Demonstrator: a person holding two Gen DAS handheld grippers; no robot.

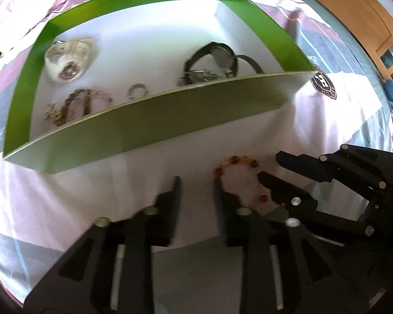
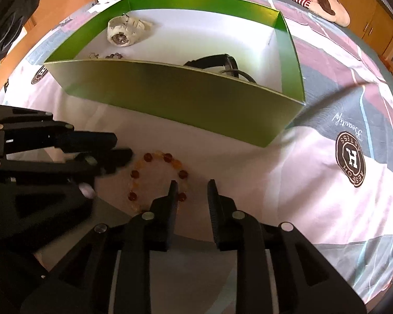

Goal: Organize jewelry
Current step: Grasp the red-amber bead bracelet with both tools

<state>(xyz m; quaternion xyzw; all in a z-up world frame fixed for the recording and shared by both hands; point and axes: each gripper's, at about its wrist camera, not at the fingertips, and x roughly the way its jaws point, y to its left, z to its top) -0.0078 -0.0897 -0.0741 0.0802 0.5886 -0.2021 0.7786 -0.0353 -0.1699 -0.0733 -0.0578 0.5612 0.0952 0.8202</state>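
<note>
Bracelet point(image 2: 158, 180) of amber beads lies on the bedsheet point(image 2: 288, 183), just in front of the green box point(image 2: 186, 96). Left gripper point(image 1: 196, 183) and right gripper point(image 2: 191, 185) both released, empty, flanking the bracelet. Box holds a white watch point(image 1: 68, 60) and a black watch point(image 1: 214, 57).

Beyond the matt black plastic left claw point(image 1: 196, 180), a glossy green cardboard box point(image 1: 149, 120) with a smooth white floor; just beside its right finger, translucent amber glassy beads point(image 1: 238, 162) on a soft printed cloth bedsheet point(image 1: 327, 110).
</note>
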